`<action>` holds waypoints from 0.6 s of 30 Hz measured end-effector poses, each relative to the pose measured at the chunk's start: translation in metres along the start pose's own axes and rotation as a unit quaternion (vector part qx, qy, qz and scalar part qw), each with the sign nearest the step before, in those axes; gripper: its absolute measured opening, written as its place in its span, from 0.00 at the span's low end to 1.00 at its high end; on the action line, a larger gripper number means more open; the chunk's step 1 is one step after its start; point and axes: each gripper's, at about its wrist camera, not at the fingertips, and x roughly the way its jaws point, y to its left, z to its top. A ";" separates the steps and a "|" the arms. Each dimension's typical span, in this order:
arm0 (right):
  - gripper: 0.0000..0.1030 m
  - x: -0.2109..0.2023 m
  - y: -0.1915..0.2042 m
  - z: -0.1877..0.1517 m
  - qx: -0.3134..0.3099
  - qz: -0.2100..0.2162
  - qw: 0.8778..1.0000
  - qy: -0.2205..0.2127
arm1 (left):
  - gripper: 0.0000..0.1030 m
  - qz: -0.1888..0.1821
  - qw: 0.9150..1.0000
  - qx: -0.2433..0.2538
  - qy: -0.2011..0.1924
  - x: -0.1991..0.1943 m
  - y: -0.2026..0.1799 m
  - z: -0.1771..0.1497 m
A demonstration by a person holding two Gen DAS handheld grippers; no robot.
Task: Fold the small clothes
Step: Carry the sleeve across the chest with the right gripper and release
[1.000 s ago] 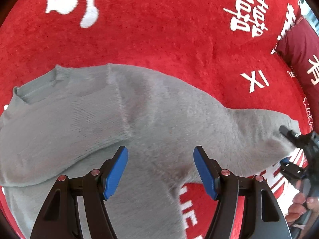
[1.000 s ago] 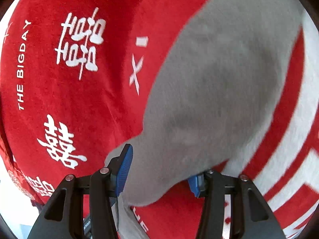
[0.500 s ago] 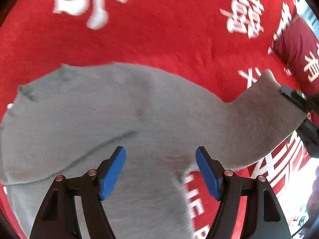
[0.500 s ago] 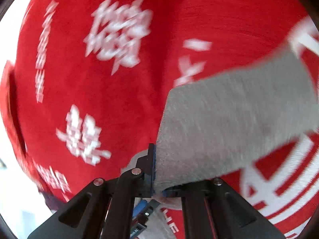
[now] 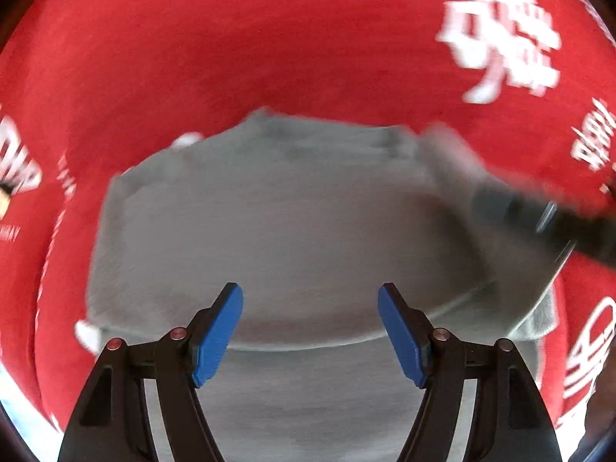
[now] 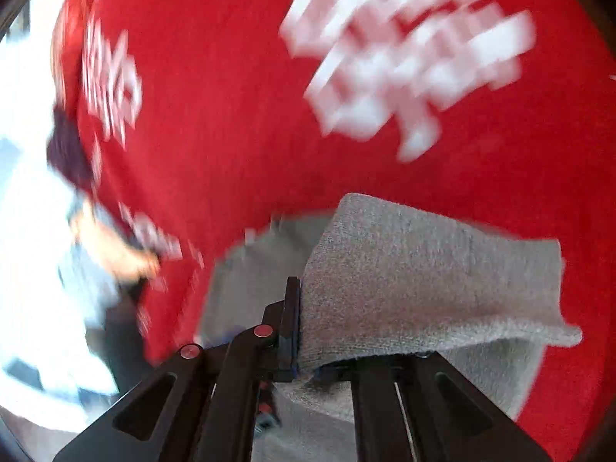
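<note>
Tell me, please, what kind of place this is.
Probably a bedroom at home, though I cannot be sure. A soft red blanket with white characters covers the whole surface like a bedspread, and a grey sweater is spread on it for folding.

Fuzzy knit sweater (image 5: pixel 292 231), plush blanket (image 5: pixel 269 50)

Bright, even daylight fills both views, with a washed-out white glare at the left edge of the right wrist view. Motion blur smears the white lettering on the red blanket (image 6: pixel 238 123) and softens the grey sweater (image 5: pixel 277 231); only its held sleeve looks crisp. Fisheye bending curves everything, with dark vignetted corners.
</note>
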 end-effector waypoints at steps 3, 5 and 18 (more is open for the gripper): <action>0.13 0.053 0.004 -0.019 -0.014 -0.077 0.992 0.094 | 0.72 0.009 0.999 -0.032 0.015 0.007 0.033 -0.007; 0.25 0.052 -0.002 -0.027 0.006 -0.073 0.994 0.087 | 0.72 0.011 0.999 -0.042 0.017 0.009 0.046 -0.011; 0.06 -0.002 -0.058 -0.013 0.260 0.010 0.963 -0.072 | 0.72 -0.013 0.997 -0.072 0.014 0.004 0.096 -0.019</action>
